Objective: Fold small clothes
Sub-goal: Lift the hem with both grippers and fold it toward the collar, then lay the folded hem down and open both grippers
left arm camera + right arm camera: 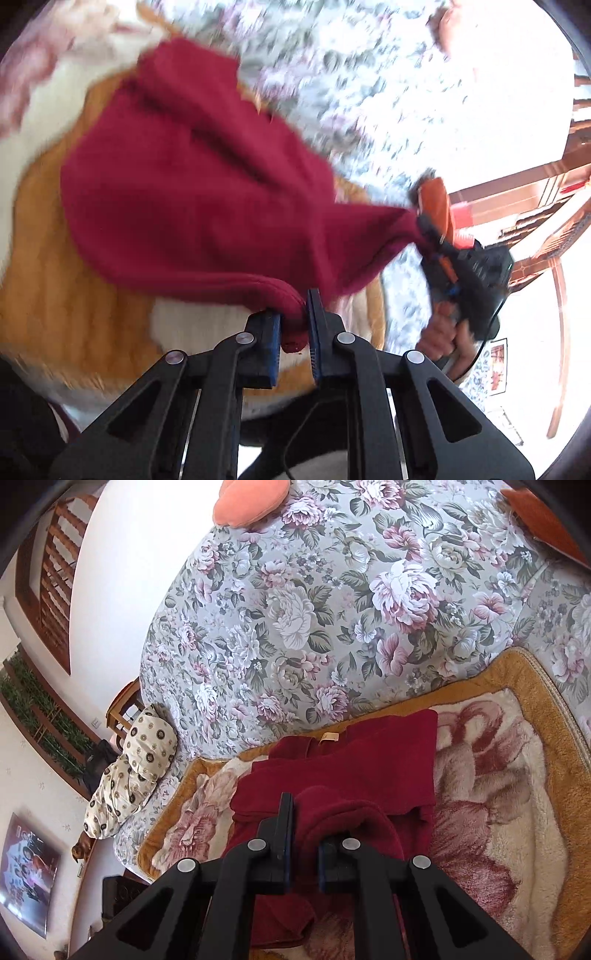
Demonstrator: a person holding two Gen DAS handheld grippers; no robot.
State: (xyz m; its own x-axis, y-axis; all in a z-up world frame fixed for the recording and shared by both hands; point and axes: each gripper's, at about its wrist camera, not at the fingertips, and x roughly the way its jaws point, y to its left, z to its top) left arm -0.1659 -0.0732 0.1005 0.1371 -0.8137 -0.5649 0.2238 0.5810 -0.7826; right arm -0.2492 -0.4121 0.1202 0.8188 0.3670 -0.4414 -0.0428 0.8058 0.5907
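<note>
A dark red knit garment [192,206] hangs stretched between both grippers above a fleece blanket. My left gripper [295,325] is shut on its thick hem. In the left wrist view, the right gripper [428,225], black and orange, pinches another corner of the cloth at the right. In the right wrist view my right gripper [306,834] is shut on a bunched fold of the red garment [343,768], whose far part lies flat on the blanket with a tan label showing.
An orange and cream fleece blanket [517,775] with a rose print lies on a floral bedspread [295,609]. A patterned pillow [136,768] lies at the bed's left end. An orange cushion [251,498] sits far back. Wooden furniture [546,206] stands at the right.
</note>
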